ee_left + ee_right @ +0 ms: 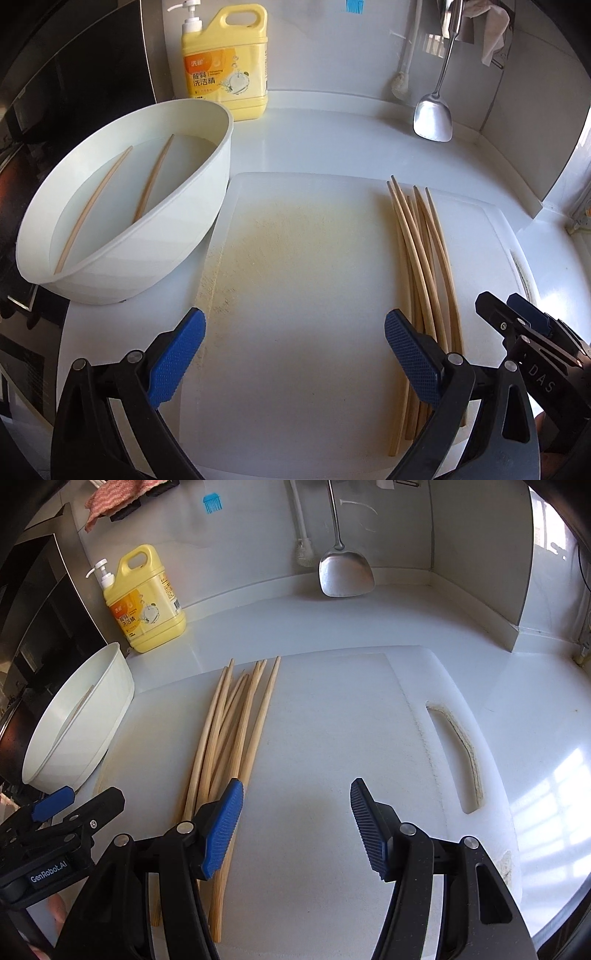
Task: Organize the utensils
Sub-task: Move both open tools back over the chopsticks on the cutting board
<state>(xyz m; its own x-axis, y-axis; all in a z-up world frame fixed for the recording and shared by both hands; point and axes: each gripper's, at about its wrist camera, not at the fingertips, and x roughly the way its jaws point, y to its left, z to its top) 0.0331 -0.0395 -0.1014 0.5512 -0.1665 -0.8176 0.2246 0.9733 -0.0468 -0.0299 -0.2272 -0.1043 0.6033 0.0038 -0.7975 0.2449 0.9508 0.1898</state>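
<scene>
- Jaws stand wide apart on both my grippers, nothing between them; my left gripper point(295, 354) hangs over the stained middle of the white cutting board point(314, 266); my right gripper point(297, 827) hangs over the same board, its left pad over the chopsticks' near ends
- bundle of wooden chopsticks point(236, 731) lies loose on the board; two more chopsticks point(122, 195) lie in the white basin point(177, 236) of water, just left of the board
- yellow detergent bottle point(225, 62) and steel spatula point(345, 572) stand against the back wall
</scene>
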